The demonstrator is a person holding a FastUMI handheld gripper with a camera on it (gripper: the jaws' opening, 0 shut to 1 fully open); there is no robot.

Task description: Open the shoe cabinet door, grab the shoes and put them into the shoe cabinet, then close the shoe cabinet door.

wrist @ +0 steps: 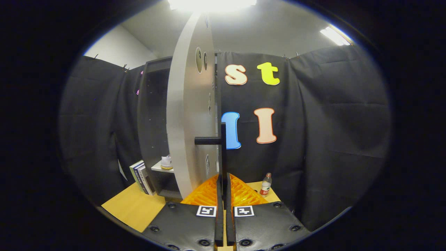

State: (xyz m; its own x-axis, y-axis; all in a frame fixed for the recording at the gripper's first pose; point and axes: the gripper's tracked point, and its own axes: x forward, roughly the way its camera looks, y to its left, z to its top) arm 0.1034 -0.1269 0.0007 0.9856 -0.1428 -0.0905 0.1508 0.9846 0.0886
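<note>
Scanning from the left: booth wall cloth, then a few books (142, 177) leaning against the outer side of the shoe cabinet (153, 122), standing on the wooden table (130, 207). Cabinet is dark, tall, its front open. On a pale shelf (158, 168) low inside sits one shoe (167, 162), light-coloured with a yellowish sole; just its end shows past the door edge.

Shoe cabinet door (190, 115), pale, swung out edge-on toward the camera, curved by the lens. A dark handle (217, 141) juts from its face: a short stub running right to a vertical bar.

Gripper (223, 181) sits right at that vertical bar. Fingers are nearly together, a thin slit between them, and the bar runs down into that slit. Whether both fingers actually press on it, cannot tell.

Right of the fingers, near the table's back corner: a small plastic bottle (266, 184), upright, red label, just in front of the cloth wall.
</note>
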